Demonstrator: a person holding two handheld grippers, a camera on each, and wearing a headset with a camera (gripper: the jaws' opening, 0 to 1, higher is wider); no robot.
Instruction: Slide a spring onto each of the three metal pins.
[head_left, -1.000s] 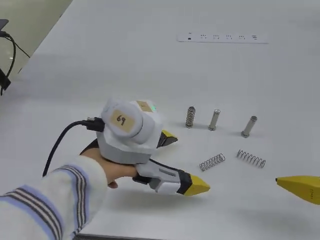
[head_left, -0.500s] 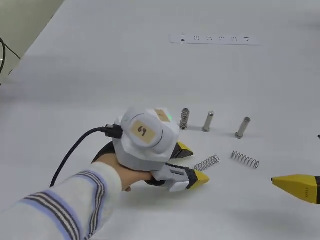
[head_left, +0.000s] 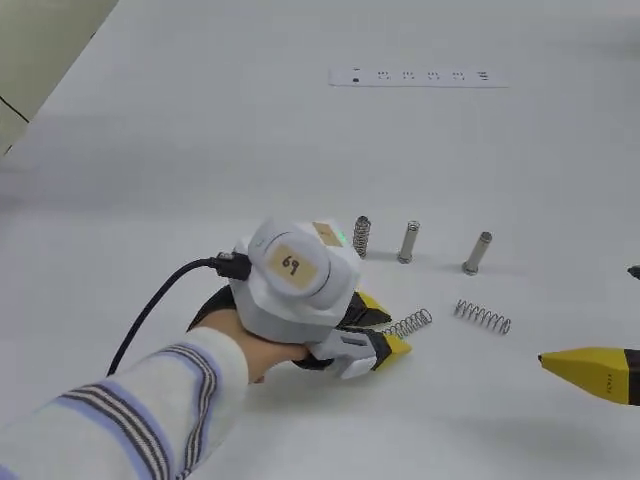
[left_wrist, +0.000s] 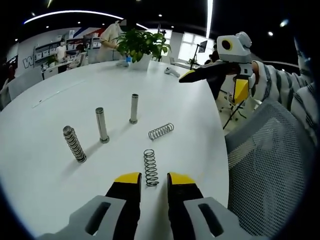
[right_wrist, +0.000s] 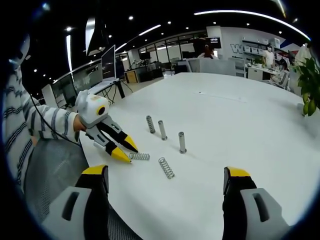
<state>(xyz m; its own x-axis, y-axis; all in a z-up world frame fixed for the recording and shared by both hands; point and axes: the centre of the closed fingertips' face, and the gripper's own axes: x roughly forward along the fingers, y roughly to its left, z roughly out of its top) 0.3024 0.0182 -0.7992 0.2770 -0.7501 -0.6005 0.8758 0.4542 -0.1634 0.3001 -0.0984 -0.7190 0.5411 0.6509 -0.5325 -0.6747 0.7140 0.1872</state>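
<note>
Three metal pins stand in a row on the white table. The left pin carries a spring; the middle pin and right pin are bare. Two loose springs lie in front: the nearer spring and the farther spring. My left gripper rests low on the table, open, its yellow tips either side of the nearer spring's end. The left gripper has a narrow gap. My right gripper hovers wide open and empty, short of the farther spring; one fingertip shows at the right edge.
A white power strip lies at the back of the table. The left gripper's black cable trails toward the near-left. A mesh chair stands past the table's edge, and a potted plant sits at the far end.
My left gripper has slid forward to the nearer spring and its jaws have narrowed around the spring's end. The right gripper has hardly moved. The head camera has shifted.
</note>
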